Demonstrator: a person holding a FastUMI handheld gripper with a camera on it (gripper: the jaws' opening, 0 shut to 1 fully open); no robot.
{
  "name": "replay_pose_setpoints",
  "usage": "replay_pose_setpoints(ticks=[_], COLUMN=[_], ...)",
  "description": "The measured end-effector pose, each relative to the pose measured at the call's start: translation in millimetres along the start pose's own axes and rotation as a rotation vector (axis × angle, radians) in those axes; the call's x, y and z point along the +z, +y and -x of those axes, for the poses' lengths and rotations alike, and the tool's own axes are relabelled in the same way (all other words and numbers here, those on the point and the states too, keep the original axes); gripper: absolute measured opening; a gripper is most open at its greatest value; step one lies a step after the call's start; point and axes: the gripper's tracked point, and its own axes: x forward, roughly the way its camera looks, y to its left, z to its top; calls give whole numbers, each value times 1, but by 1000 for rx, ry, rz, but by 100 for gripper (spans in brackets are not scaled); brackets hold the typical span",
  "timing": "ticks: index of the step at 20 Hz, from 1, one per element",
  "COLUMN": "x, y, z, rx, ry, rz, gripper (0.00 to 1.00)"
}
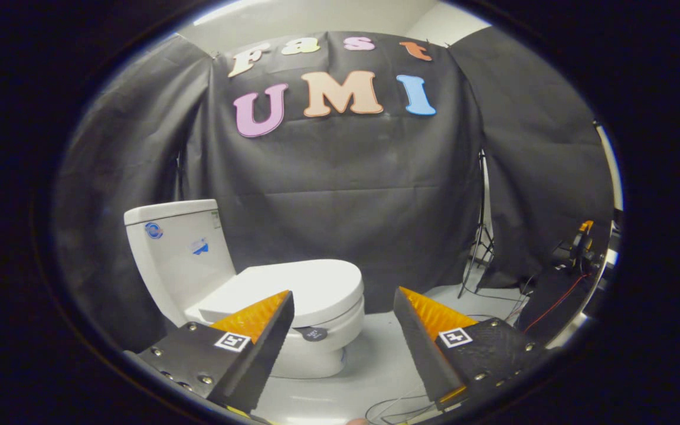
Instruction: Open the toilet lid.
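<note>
A white toilet (316, 348) stands on the floor, ahead of my fingers and to the left. Its lid (304, 289) lies flat and closed over the seat. The tank (177, 254) rises behind it, against the black cloth wall. My gripper (343, 301) is open, its two fingers spread wide with nothing between them. The left fingertip overlaps the near edge of the lid in the view, though it stands some way short of it. A small dark round tag (314, 334) sits on the front of the bowl, just under the seat.
The white floor (375, 360) stretches ahead between the fingers and to the right of the toilet. A tripod stand (481, 236) stands by the cloth wall at the right. Cables (546, 307) and dark equipment with an orange part (582, 236) lie at the far right.
</note>
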Motion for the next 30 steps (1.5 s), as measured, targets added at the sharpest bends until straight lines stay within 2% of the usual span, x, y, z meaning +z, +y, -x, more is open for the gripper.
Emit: replay_pose_setpoints(ticks=[4,9,14,19,22,26,30], x=[5,-2,-34,-65,-90,-117,-145], y=[11,38,56,50,42,44,46], z=[-15,-42,-66,-86,-95,-101,-107], rx=[11,41,48,24,-24,-39,-70], ry=[3,86,221,343,428,500,585], rz=[-45,-158,-220,-391,-495,-715,-851], gripper=[100,100,100,100,100,98,98])
